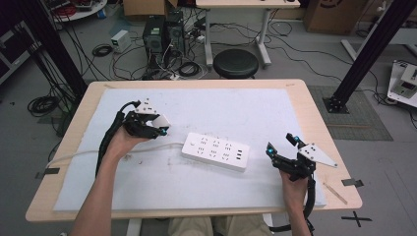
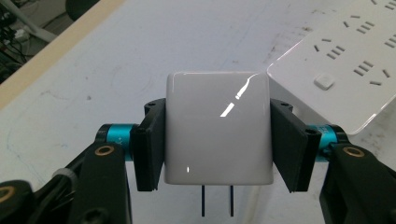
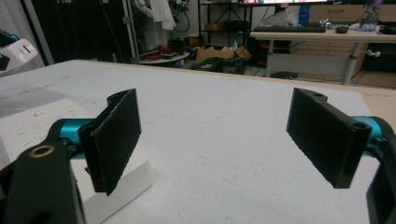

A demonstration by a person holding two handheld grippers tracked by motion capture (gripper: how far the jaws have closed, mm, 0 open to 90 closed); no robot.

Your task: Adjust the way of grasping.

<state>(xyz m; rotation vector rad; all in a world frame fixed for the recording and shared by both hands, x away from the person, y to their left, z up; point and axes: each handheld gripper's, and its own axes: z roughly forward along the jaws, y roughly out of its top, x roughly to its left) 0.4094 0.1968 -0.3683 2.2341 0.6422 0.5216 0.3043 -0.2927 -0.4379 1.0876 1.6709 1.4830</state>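
high view looks down; gripper views sit close, sharing the power strip (image 1: pixel 215 150).

From my remote seat this reads as a robotics or electronics lab, not a home. My table (image 1: pixel 314 128) is a plain light-wood top under a white foam mat (image 1: pixel 255 108), standing on a grey floor strewn with loose cables (image 1: pixel 103 49). Two desktop computer towers (image 1: pixel 162 32) sit on the floor behind it beside a round black stool (image 1: pixel 236 63). Black metal frame posts (image 1: pixel 373 44) rise on both sides. In the right gripper view, another desk (image 3: pixel 322 35) carries a keyboard (image 3: pixel 289 29), with cardboard boxes (image 3: pixel 215 52) near it.
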